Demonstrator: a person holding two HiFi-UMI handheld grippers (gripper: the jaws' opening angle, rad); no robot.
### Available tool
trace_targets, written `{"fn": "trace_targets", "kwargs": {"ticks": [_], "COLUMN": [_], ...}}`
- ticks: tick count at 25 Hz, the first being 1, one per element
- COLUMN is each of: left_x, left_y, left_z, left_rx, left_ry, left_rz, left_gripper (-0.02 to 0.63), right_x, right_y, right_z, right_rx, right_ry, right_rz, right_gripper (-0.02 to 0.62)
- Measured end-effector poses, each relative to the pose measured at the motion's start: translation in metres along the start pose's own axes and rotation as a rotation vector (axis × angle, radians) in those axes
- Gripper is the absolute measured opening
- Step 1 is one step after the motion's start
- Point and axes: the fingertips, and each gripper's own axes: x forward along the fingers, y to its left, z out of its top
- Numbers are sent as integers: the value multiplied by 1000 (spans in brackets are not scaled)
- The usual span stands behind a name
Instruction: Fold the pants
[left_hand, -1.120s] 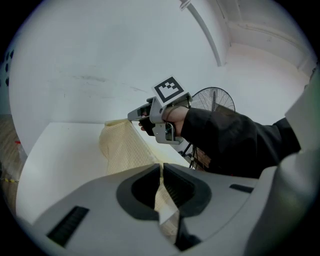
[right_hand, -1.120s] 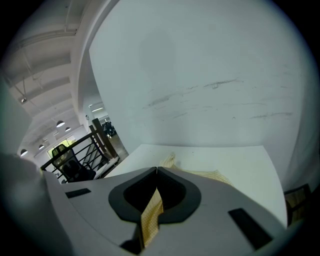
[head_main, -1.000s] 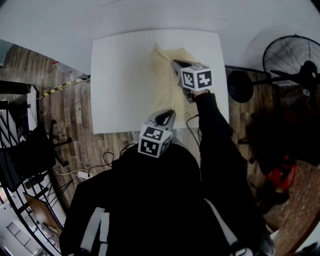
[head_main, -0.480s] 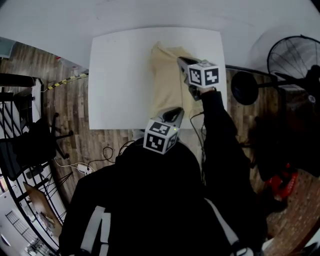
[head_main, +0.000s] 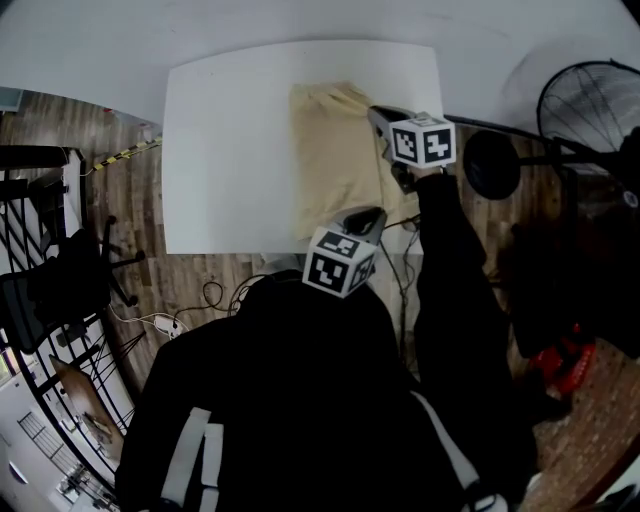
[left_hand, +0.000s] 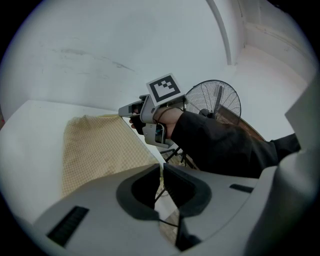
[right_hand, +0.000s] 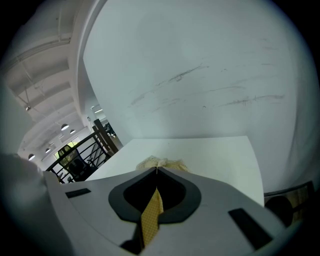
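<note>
I record the pants (head_main: 335, 160) as matt woven cloth with a fine check and soft creases. The worktop (head_main: 225, 150) under the pants is smooth, matt white. My fingers (right_hand: 220, 195) on the pants are smooth grey plastic with dark matt pads. The floor (head_main: 130, 210) well clear of the pants is wood plank.

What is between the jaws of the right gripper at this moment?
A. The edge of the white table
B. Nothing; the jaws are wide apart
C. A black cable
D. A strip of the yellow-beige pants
D: in the right gripper view, the right gripper has its jaws closed on a strip of the pants, which runs back between them.
</note>
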Motion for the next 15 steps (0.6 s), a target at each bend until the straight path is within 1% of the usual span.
{"fn": "trace_targets", "kwargs": {"ticks": [7, 11, 15], "left_x": [32, 49, 67], "left_y": [-10, -12, -12], "left_z": [0, -1, -7], "left_rx": [-37, -61, -58], "left_ry": [44, 74, 113], "left_rz": [-32, -42, -36], "left_gripper": [23, 23, 23], "right_x": [-5, -1, 5], "right_y": [-32, -51, -66], "right_z": [-9, -22, -36], "right_rx": [22, 25, 35], "right_ry": [10, 58, 97], "right_rz": [16, 11, 6], "right_gripper": [6, 7, 8]}}
